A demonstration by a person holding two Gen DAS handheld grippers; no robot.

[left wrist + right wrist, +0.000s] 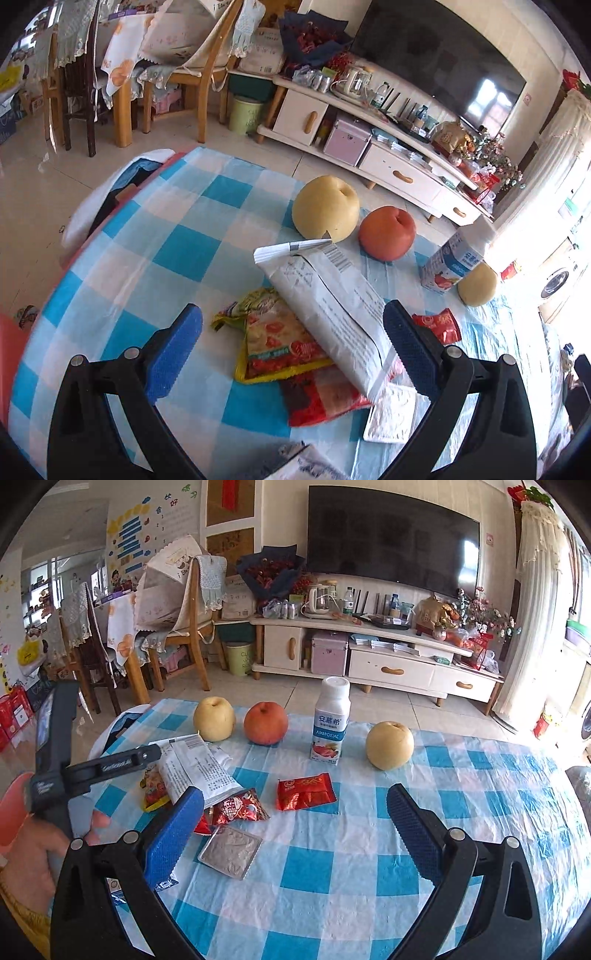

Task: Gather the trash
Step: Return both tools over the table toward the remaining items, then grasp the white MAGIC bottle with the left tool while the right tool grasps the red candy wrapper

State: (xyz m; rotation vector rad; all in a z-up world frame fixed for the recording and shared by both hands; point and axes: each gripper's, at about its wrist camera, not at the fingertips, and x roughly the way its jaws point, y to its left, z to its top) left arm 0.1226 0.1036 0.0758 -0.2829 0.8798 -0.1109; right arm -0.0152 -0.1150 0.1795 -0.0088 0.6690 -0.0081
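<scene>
A pile of wrappers lies on the blue checked tablecloth (177,254): a long white packet (332,306) on top of a yellow-red snack bag (273,343), a red wrapper (321,398) and a small silver sachet (391,417). My left gripper (295,350) is open, its jaws either side of the white packet, just above the pile. My right gripper (295,834) is open and empty above the cloth. The white packet (199,768), a red patterned wrapper (240,806), the silver sachet (231,851) and a separate red wrapper (306,791) lie ahead of it.
Two yellow pears (214,718) (389,744), a red apple (266,722) and a yogurt bottle (330,722) stand along the table's far side. The left hand-held gripper (96,768) shows at left. A TV stand (369,664) and chairs (184,627) stand beyond.
</scene>
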